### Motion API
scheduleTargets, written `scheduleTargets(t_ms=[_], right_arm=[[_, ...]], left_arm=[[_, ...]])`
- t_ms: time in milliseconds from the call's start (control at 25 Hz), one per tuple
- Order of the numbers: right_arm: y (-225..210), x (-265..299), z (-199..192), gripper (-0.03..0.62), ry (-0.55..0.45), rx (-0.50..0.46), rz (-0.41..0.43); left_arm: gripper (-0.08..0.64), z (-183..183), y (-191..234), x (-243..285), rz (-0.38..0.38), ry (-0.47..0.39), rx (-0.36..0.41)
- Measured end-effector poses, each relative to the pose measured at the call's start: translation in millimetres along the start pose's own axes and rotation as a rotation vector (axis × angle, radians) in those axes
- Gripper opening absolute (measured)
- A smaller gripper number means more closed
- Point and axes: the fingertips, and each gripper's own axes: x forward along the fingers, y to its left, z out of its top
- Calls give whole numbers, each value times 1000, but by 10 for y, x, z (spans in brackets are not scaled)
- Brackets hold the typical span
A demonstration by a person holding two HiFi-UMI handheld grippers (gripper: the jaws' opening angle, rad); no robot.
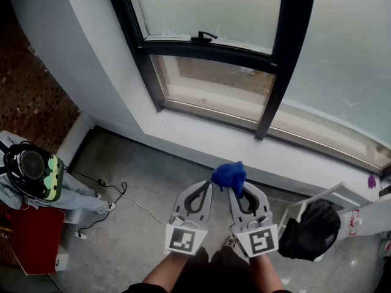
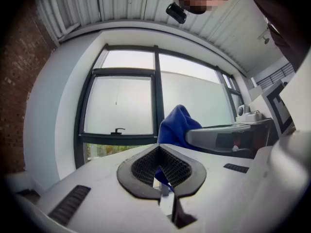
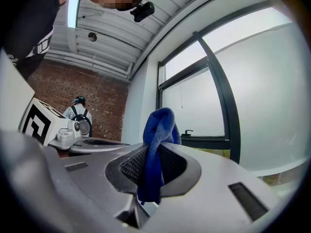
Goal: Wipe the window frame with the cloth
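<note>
Blue cloth (image 1: 229,176) pinched in right gripper (image 3: 152,165) jaws, left gripper (image 2: 161,173) jaws closed, seemingly on its corner; press bunched end flat against window frame (image 1: 214,49), stroke along it.

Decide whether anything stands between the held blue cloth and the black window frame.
Nothing visible does. The blue cloth, pinched in the right gripper, faces the window frame across only bare floor and white sill.

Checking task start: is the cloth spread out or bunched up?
Bunched: the cloth sticks up in a wad, pinched by the right gripper.
</note>
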Motion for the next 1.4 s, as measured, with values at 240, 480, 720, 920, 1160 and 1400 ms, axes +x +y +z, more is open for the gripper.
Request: scheduleTargets(t_ms=[240,480,720,920,1160,1400], right_arm=[[29,73,15,41,-13,-8,-4],[98,135,37,41,-6,-17,16],[87,140,34,41,8,-48,-4],[107,138,43,41,4,-30,1],[197,202,-7,41,13,-19,-2],[462,413,-166,41,35,-12,4]], left_arm=[[5,-17,14,32,-24,-10,16],[5,16,96,-3,-11,-5,-2],[5,1,139,-17,0,2,30],[5,4,142,-37,20,-11,8],[5,23,254,-117,40,-27,3],[5,-51,585,-276,55,-11,0]])
